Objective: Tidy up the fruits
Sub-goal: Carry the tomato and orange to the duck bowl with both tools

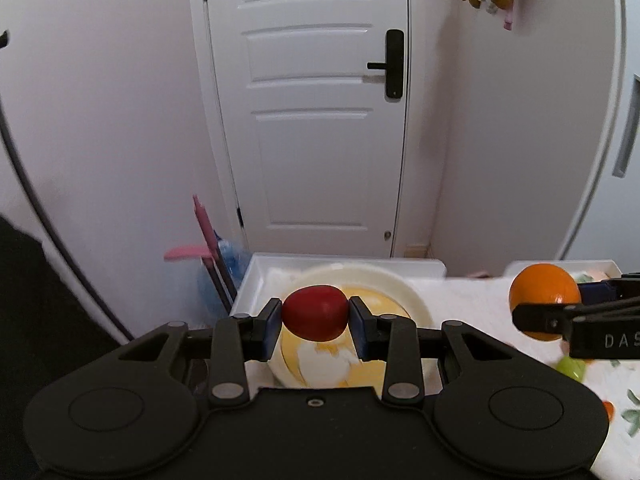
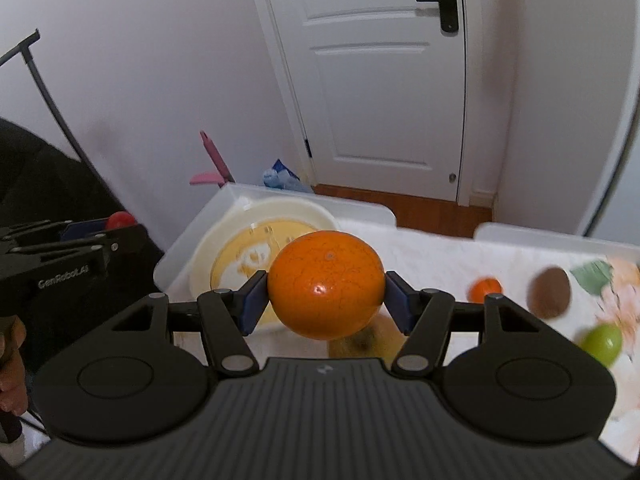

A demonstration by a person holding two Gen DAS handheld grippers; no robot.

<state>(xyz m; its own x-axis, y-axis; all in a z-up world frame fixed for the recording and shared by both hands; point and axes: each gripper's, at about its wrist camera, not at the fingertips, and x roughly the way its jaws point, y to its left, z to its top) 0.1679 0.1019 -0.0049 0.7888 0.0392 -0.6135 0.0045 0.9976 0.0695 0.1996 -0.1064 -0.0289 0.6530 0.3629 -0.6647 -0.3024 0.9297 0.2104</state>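
Left claw (image 1: 315,319) – red fruit (image 1: 315,312), plate (image 1: 416,300) in tray (image 1: 256,276)

**Hidden, Cropped and Blurred Parts**

The cream plate (image 2: 280,212) is partly covered by the orange (image 2: 326,284). A yellowish fruit (image 2: 362,342) beneath it is blurred and mostly hidden. The brown fruit (image 2: 550,292) and green fruit (image 2: 602,344) at right are smeared. At the left edge, a hand (image 2: 10,376) is cut off.
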